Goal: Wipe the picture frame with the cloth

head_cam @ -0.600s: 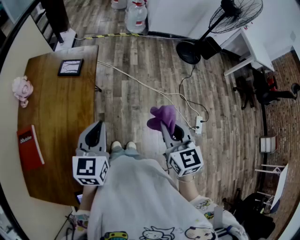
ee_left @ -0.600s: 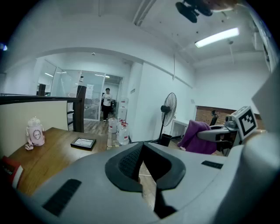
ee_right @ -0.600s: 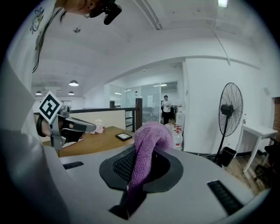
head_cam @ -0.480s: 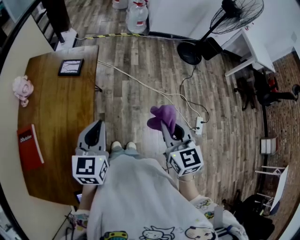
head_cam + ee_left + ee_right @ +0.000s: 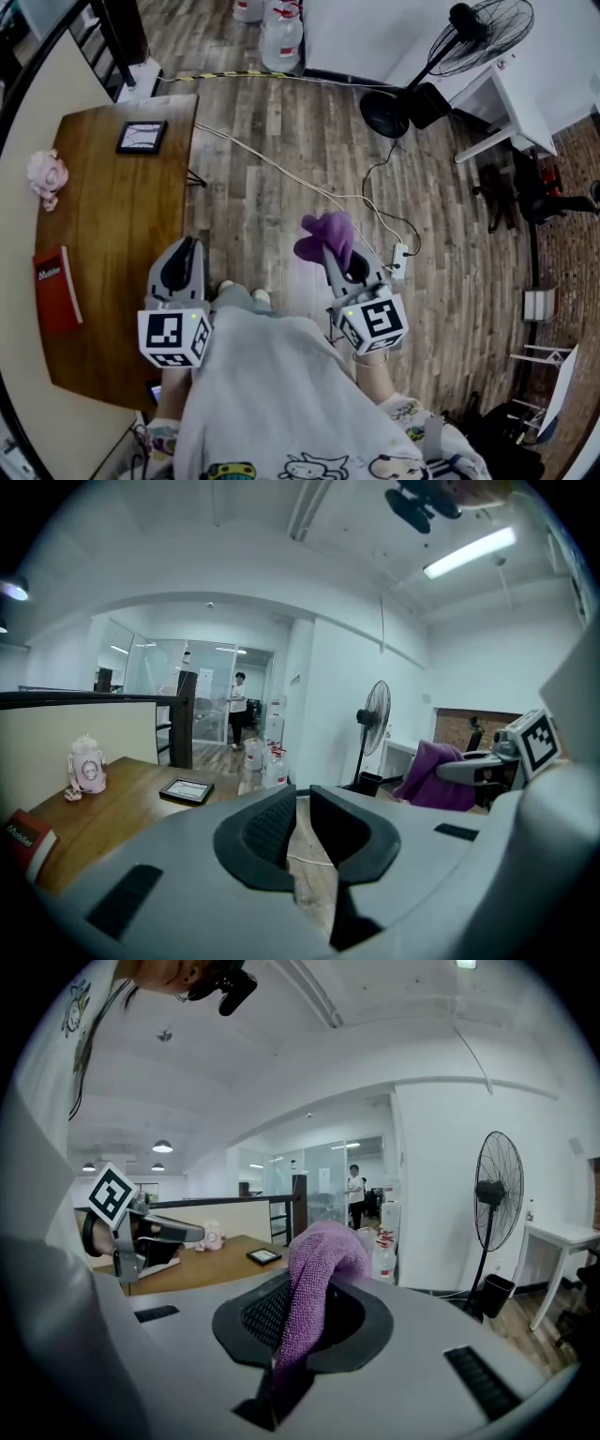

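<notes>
As cloth droops, frame lies (seemingly) flat.

Wooden table: picture frame, pink bottle, red book, well apart.

Grey left gripper and right gripper had black pads and white cubes with black square markers; the white shirt bore cartoon prints at six o'clock.

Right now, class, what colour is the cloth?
Purple; the cloth shows best in the right gripper view.
</notes>
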A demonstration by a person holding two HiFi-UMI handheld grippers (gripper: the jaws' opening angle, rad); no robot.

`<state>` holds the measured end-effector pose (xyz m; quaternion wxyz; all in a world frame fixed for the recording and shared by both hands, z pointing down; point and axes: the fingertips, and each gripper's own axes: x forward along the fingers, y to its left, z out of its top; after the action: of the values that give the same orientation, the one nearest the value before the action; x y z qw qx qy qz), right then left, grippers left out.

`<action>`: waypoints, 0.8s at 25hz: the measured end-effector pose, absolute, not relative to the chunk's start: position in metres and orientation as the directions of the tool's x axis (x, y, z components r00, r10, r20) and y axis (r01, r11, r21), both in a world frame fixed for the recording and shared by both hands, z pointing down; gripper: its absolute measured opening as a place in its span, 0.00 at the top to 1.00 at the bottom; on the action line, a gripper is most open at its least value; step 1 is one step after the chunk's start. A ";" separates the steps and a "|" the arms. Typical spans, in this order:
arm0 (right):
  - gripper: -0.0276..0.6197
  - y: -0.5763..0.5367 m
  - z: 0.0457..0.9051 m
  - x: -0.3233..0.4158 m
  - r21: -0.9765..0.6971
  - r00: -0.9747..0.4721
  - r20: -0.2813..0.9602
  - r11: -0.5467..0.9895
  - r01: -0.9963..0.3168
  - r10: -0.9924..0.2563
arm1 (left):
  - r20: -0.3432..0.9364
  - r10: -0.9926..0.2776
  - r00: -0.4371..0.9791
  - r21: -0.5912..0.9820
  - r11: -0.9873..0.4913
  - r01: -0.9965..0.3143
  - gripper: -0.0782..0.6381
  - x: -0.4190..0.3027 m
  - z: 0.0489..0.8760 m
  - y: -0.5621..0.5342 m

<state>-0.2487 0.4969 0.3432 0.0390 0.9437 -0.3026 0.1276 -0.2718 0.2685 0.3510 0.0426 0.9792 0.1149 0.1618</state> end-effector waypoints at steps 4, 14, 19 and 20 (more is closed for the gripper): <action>0.92 0.500 0.348 -0.241 -0.032 0.780 0.272 -0.816 -0.578 -0.563 | 0.316 0.238 0.918 0.133 -0.969 0.206 0.74 -0.264 0.352 0.268; 0.92 0.480 0.366 -0.177 -0.073 0.765 0.300 -0.814 -0.577 -0.569 | 0.342 0.237 0.909 0.137 -0.970 0.201 0.65 -0.194 0.368 0.250; 0.92 0.465 0.364 -0.115 -0.068 0.765 0.308 -0.815 -0.576 -0.566 | 0.341 0.252 0.906 0.156 -0.965 0.209 0.62 -0.129 0.369 0.233; 0.92 0.461 0.363 -0.102 -0.067 0.766 0.307 -0.816 -0.575 -0.565 | 0.342 0.257 0.904 0.159 -0.964 0.214 0.61 -0.116 0.369 0.229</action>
<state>-0.1018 0.4611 0.3632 0.0153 0.9395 -0.3032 0.1586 -0.1165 0.2290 0.3689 0.0589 0.9739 0.1208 0.1826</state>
